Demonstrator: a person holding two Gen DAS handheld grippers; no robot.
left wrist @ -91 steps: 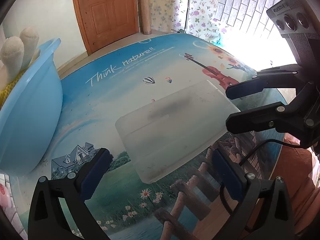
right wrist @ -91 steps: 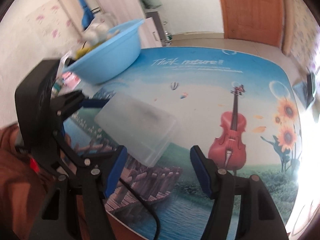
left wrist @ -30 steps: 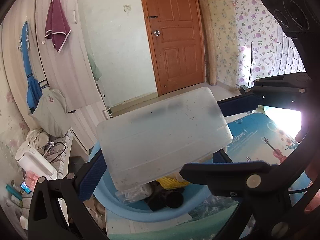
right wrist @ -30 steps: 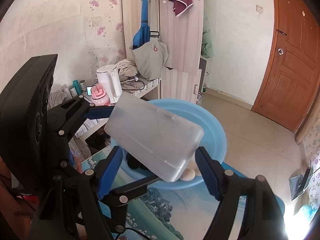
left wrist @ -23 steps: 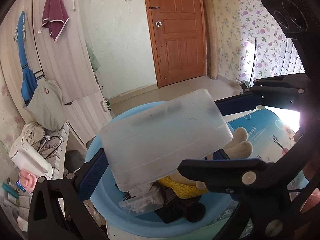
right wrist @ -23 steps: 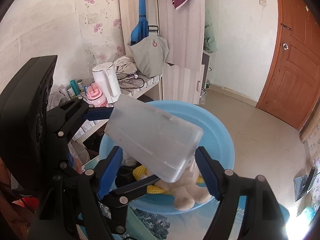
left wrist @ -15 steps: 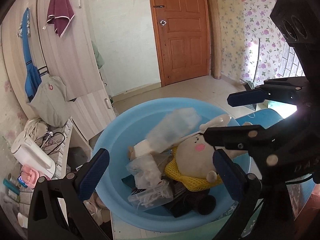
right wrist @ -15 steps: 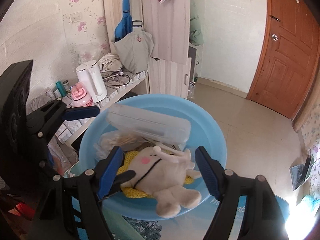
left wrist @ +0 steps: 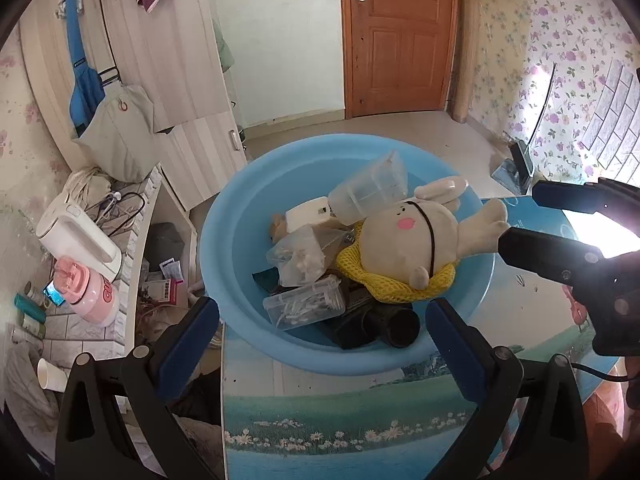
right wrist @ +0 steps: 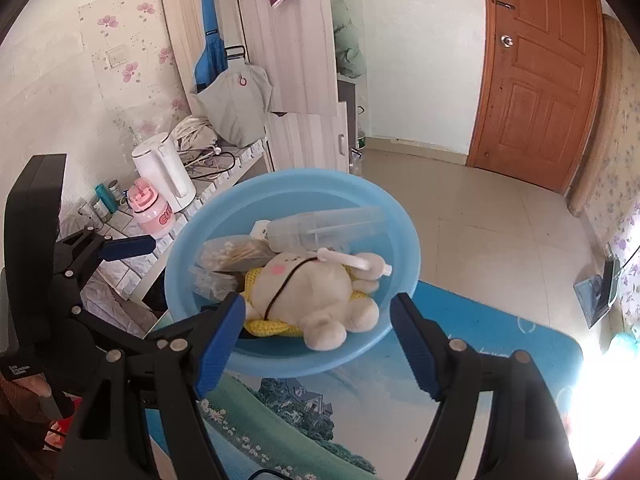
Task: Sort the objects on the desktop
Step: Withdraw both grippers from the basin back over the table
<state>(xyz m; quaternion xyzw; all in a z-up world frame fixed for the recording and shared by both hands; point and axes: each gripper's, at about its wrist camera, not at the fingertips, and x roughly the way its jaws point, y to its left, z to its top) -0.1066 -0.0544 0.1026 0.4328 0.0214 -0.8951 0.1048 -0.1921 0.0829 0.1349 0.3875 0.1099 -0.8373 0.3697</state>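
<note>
A frosted plastic box lies tilted inside the blue basin. It rests on a cream plush toy in yellow knit and on other items. My left gripper stands open above the basin's near rim, nothing between its blue pads. My right gripper is open too, empty, over the near rim. In the left wrist view the right gripper's fingers reach in from the right, apart from the box.
The basin also holds a clear box of cotton swabs, a plastic bag and a black object. It sits at the corner of the picture-printed table. Beyond the edge stand a white kettle and pink bottle.
The frosted box, held up between both grippers over the basin a second ago, has dropped free and come to rest in the basin. Both grippers are empty and tipped further down.
</note>
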